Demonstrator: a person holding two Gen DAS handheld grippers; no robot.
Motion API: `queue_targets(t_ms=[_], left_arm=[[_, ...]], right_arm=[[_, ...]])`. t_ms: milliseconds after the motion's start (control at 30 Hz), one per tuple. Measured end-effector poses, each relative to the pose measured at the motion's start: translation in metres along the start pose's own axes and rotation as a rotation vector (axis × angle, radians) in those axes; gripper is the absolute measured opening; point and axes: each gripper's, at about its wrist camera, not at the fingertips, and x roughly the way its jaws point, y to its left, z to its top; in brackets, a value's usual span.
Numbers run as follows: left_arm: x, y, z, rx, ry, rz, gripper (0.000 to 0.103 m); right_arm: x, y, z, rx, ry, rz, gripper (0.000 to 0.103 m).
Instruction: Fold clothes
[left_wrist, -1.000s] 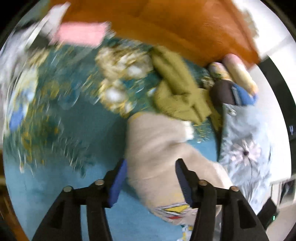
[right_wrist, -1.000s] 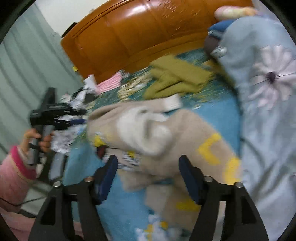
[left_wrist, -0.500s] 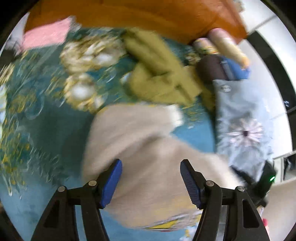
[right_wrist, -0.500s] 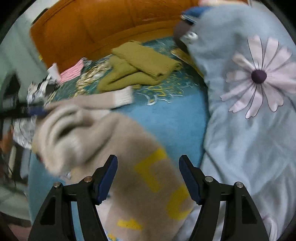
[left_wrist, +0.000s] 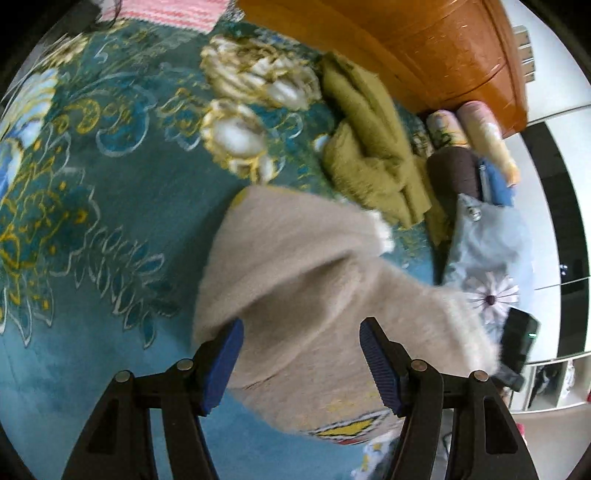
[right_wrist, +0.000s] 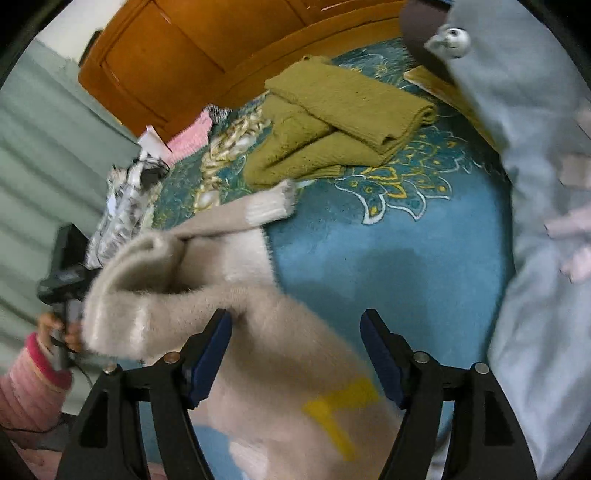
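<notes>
Step in hand: beige sweater (right_wrist: 258, 332), one, bunched mid-fold on the blue bedspread (right_wrist: 388, 258).
Left tool (left_wrist: 301, 358): spread wide, holding nothing.
Right tool (right_wrist: 295, 350): likewise.
Next move probably calls for pinching an edge.
Green sweater (right_wrist: 332, 122): one, folded, near headboard (right_wrist: 184, 48).

Before you, the teal floral bedspread (right_wrist: 388, 258) carries the beige sweater (right_wrist: 280, 350), a folded olive garment (right_wrist: 332, 125) farther off, and a grey daisy quilt (right_wrist: 535, 295) right.
</notes>
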Motion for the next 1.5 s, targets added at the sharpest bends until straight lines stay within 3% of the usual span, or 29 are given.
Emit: queue_targets(t_ms=[167,200,267,367,433,500,633,733,800,1000,1133,1267,1367,1500], left_arm=[[-0.004,-0.017,0.018,0.04,-0.018,-0.072,0.07],[-0.002,-0.022,0.021,0.06,-0.013,-0.08,0.07],[0.005,-0.031,0.026,0.1,0.003,-0.08,0.071],[0.017,-0.046,0.032,0.172,0.034,-0.071,0.071],[0.025,-0.057,0.034,0.244,0.058,-0.058,0.071],[0.028,-0.068,0.036,0.317,0.071,-0.039,0.071],[0.033,-0.092,0.031,0.513,0.081,-0.039,0.08],[0.054,-0.116,0.022,0.7,0.193,-0.008,0.08],[0.064,-0.13,0.02,0.759,0.253,-0.026,0.08],[0.095,-0.149,0.026,0.793,0.408,-0.208,0.083],[0.128,-0.126,0.039,0.692,0.529,-0.148,0.083],[0.125,-0.1,0.046,0.549,0.579,-0.217,0.083],[0.115,-0.093,0.032,0.571,0.631,-0.242,0.083],[0.102,-0.09,0.001,0.66,0.683,-0.209,0.082]], right_arm=[[0.009,0.008,-0.012,-0.006,0.056,0.092,0.07],[0.006,0.012,-0.018,-0.011,0.059,0.102,0.066],[-0.003,0.02,-0.03,-0.029,0.061,0.1,0.034],[-0.025,0.035,-0.051,-0.034,0.028,0.094,0.024],[-0.041,0.046,-0.065,-0.033,0.004,0.094,0.023],[-0.053,0.059,-0.077,-0.058,-0.007,0.039,0.022],[-0.072,0.072,-0.093,-0.104,-0.07,-0.178,0.021],[-0.073,0.073,-0.101,-0.067,-0.098,-0.203,0.021],[-0.069,0.078,-0.108,-0.063,-0.093,-0.197,0.021],[-0.073,0.076,-0.12,-0.025,-0.101,-0.153,0.021],[-0.074,0.076,-0.127,0.0,-0.096,-0.139,0.021],[-0.072,0.079,-0.132,0.002,-0.093,-0.131,0.021],[-0.07,0.078,-0.134,0.008,-0.09,-0.121,0.022],[-0.071,0.077,-0.135,0.017,-0.09,-0.109,0.022]])
